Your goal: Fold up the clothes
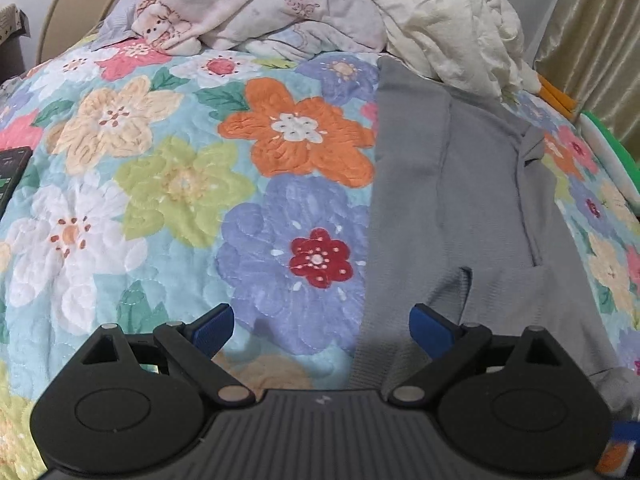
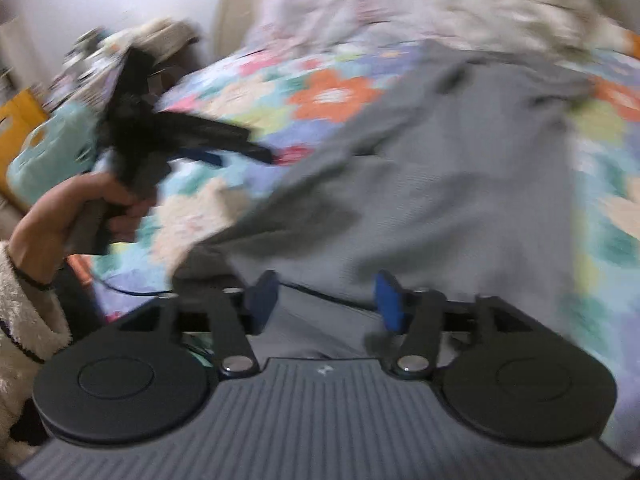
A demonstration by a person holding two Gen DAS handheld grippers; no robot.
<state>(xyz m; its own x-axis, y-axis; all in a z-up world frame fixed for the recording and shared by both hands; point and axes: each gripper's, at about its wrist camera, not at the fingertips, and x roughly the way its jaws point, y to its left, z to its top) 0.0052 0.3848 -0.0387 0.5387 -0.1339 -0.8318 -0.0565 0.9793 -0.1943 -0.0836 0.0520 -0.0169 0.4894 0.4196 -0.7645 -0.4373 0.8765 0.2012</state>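
Grey garment (image 1: 460, 208) — flat, partly folded.

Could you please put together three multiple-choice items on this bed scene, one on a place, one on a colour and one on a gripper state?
1. Where does the grey garment lie?
A. on the floral quilt
B. on a wooden floor
C. on a hanger

2. What colour are the pads of the left hand-held gripper?
A. red
B. blue
C. yellow

3. How does the right hand-held gripper stand?
A. shut on the garment
B. out of view
C. open, nothing between its fingers

Answers:
1 A, the garment is spread flat over the flowered cover.
2 B, both fingertips carry blue pads.
3 C, a wide gap shows between the fingers, with the grey cloth lying under them.
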